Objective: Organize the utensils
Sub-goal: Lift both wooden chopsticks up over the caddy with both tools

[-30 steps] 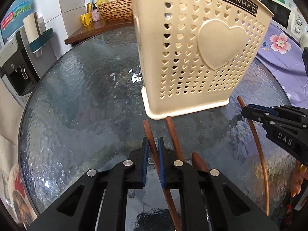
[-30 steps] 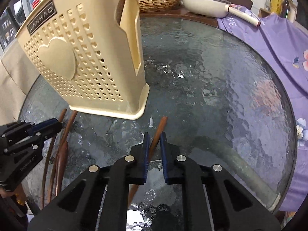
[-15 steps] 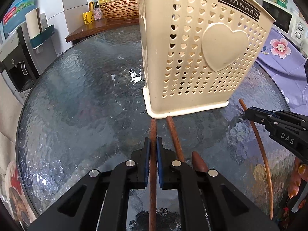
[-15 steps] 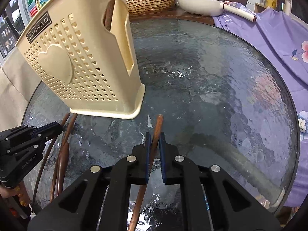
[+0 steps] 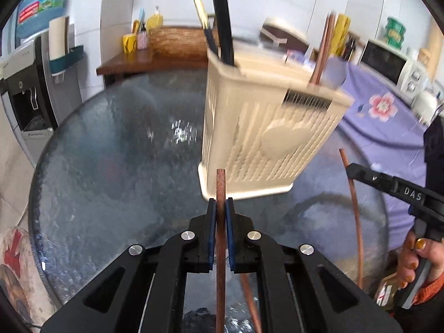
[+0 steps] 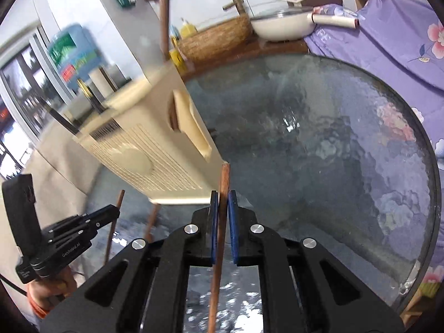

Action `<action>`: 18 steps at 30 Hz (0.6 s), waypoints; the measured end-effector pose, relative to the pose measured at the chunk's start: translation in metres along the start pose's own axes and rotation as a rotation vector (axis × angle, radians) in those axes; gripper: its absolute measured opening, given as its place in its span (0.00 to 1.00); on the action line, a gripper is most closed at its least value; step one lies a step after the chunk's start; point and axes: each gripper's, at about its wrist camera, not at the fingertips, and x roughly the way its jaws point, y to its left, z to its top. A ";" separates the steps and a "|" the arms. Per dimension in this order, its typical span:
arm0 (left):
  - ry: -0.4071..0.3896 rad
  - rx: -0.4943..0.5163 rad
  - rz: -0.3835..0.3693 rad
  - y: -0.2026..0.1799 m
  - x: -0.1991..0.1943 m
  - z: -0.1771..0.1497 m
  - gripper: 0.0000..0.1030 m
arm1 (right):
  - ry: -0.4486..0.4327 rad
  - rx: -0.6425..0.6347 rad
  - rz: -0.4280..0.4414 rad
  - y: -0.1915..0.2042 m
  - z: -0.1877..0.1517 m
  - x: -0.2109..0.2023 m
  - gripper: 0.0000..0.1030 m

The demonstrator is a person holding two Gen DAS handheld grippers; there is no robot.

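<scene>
The holder (image 5: 266, 138) is standing on the glass bench (image 5: 111, 194) just past its middle, with dark utensils (image 5: 222, 22) and a brown stick (image 5: 322, 55) rising from its top; its pattern is blurring now, where half a second ago the heart-shaped holes were reading sharp. In both views it is sitting lower and farther off than before, its open top now showing.

The left gripper (image 5: 221, 208) is gripping a chopstick (image 5: 220, 238): the jaws are closed on the shaft, and the blunt end is poking out just ahead of the blue pads (image 5: 212, 222), in front of the holder's base. Earlier this chopstick was lying flat on the glass between the jaws; now it is running straight along the gripper's axis, lifted with it. A second brown stick (image 5: 249, 299) is lying on the glass under the gripper.

The right gripper (image 6: 222, 216) is likewise clamping a chopstick (image 6: 219, 244), jaws closed on it, tip standing out near the holder's corner (image 6: 180, 194). Seen from the left view, that gripper (image 5: 352, 170) is hovering at the bench's right edge with its long copper-toned chopstick (image 5: 355, 222) hanging down from it.

From the right view, the left gripper (image 6: 111, 213) is off toward the left edge, its chopstick (image 6: 113, 222) slanting down.
</scene>
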 end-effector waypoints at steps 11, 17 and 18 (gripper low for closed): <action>-0.151 -0.020 -0.084 -0.011 -0.070 0.015 0.07 | -0.153 -0.067 0.099 0.036 0.017 -0.071 0.07; -0.177 0.006 -0.100 -0.015 -0.088 0.015 0.07 | -0.192 -0.164 0.089 0.061 0.011 -0.094 0.07; -0.180 0.006 -0.106 -0.014 -0.092 0.014 0.07 | -0.198 -0.180 0.085 0.064 0.010 -0.098 0.07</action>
